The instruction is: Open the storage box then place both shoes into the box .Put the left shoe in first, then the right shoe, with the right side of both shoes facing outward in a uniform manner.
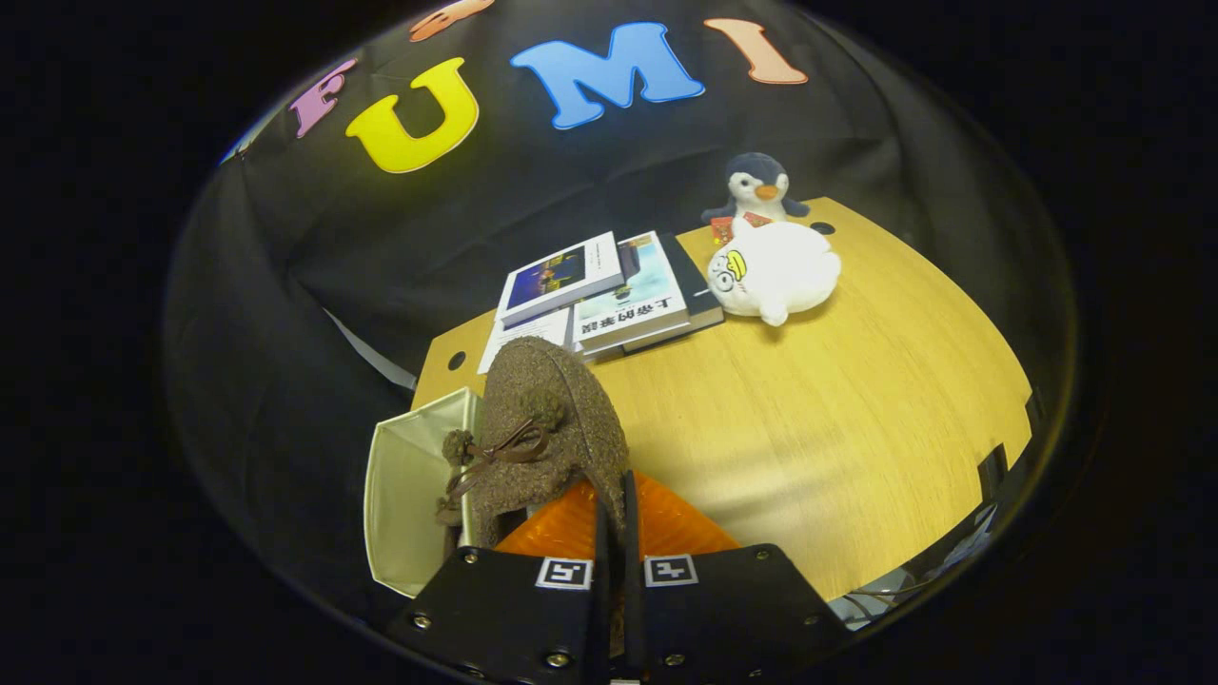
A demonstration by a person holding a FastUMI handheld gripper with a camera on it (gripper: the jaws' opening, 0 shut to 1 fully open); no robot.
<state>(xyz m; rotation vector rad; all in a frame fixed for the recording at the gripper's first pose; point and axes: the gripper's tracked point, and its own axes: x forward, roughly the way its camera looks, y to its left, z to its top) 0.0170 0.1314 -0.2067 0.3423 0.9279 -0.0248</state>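
Your fingers (615, 533) stand almost together, with only a thin slit between them, and they pinch the back edge of the brown fuzzy shoe (547, 428) at its opening. The shoe rises upright ahead of the fingers, its toe pointing away from you toward the books (609, 290), and its brown lace bow (500, 457) hangs on the side that faces the storage box (409, 495). The orange inside of the shoe (618, 528) shows on both sides of the fingers.

The storage box sits at the near corner of the tabletop (837, 419), just beside the shoe. It is pale and cream-coloured; its mouth is open toward you and part of its inner wall shows. The shoe overlaps the box's near edge, but you cannot tell whether it touches it.

Beyond the shoe, a stack of books lies on the tabletop. Near them rests a white plush toy (775, 271), and a penguin plush (756, 188) stands just behind it at the far edge.
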